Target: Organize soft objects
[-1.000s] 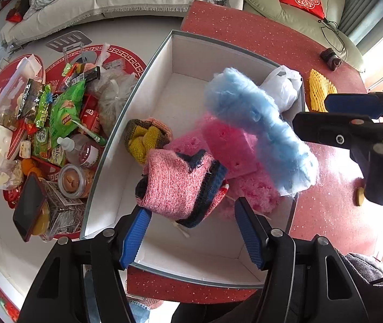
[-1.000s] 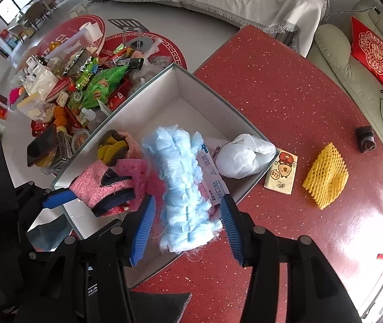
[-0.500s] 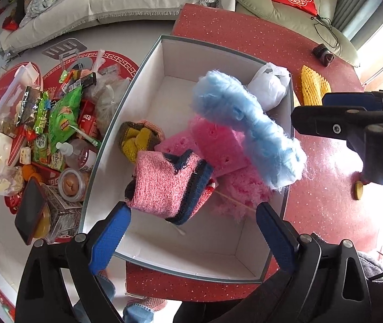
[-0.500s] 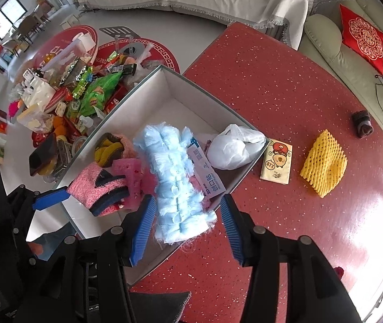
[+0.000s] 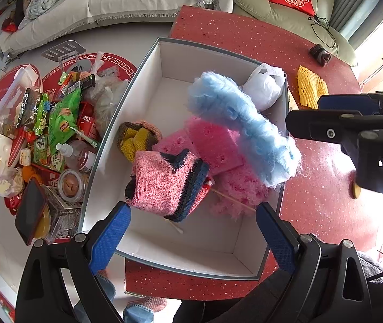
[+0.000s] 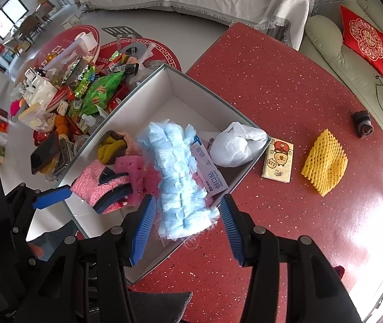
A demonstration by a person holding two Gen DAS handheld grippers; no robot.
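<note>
Right wrist view: blue duster [image 6: 179,177] draped over box [image 6: 191,86] rim, between spread fingers of right hand-held gripper [image 6: 187,223], seemingly just let go. Pink sock [image 5: 164,183] atop pink sponge [image 5: 213,145] inside, left hand-held gripper [image 5: 191,231] wide open, gripping nothing. Yellow foam net [image 6: 324,161] and tissue pack [image 6: 277,160] waiting on red surface [image 6: 285,86].

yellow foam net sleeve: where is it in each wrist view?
Left wrist: yellow foam net sleeve sits upper right on the red table, just right of the white box, above the right tool's arm.
Right wrist: the sleeve lies right of centre on the table, right of the tissue pack.
Shared landmark: white plastic bag in the box's corner.
</note>
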